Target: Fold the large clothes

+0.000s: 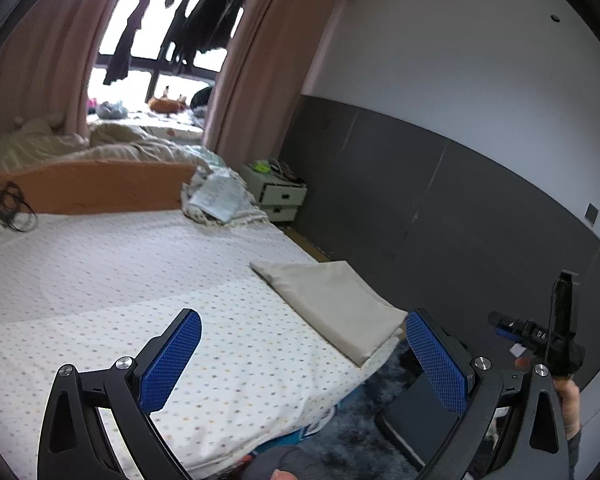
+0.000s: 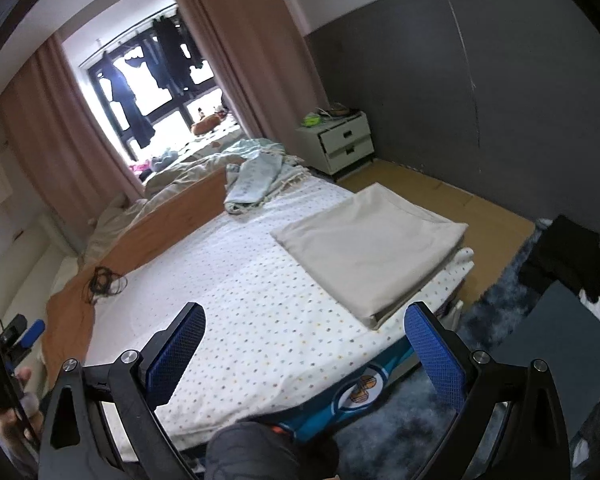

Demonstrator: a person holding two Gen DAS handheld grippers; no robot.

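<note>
A beige cloth [image 1: 332, 300] [image 2: 370, 242] lies folded into a flat rectangle at the right corner of the bed. My left gripper [image 1: 302, 354] hovers open above the dotted sheet, short of the folded cloth, with nothing between its blue pads. My right gripper [image 2: 306, 346] is open too, held above the bed's near edge, and its fingers are empty. The right gripper [image 1: 540, 332] also shows at the far right of the left wrist view, held by a hand [image 1: 570, 400]. A crumpled light blue garment [image 1: 216, 198] [image 2: 252, 180] lies at the far end of the mattress.
The bed [image 1: 100, 280] [image 2: 236, 280] has a white dotted sheet and an orange board [image 1: 88, 184] [image 2: 168, 216] at its far side, with black cords [image 2: 104, 280] on it. A white nightstand [image 2: 340, 140] stands by the grey wall. Dark rug and dark clothes [image 2: 560, 248] lie on the floor right.
</note>
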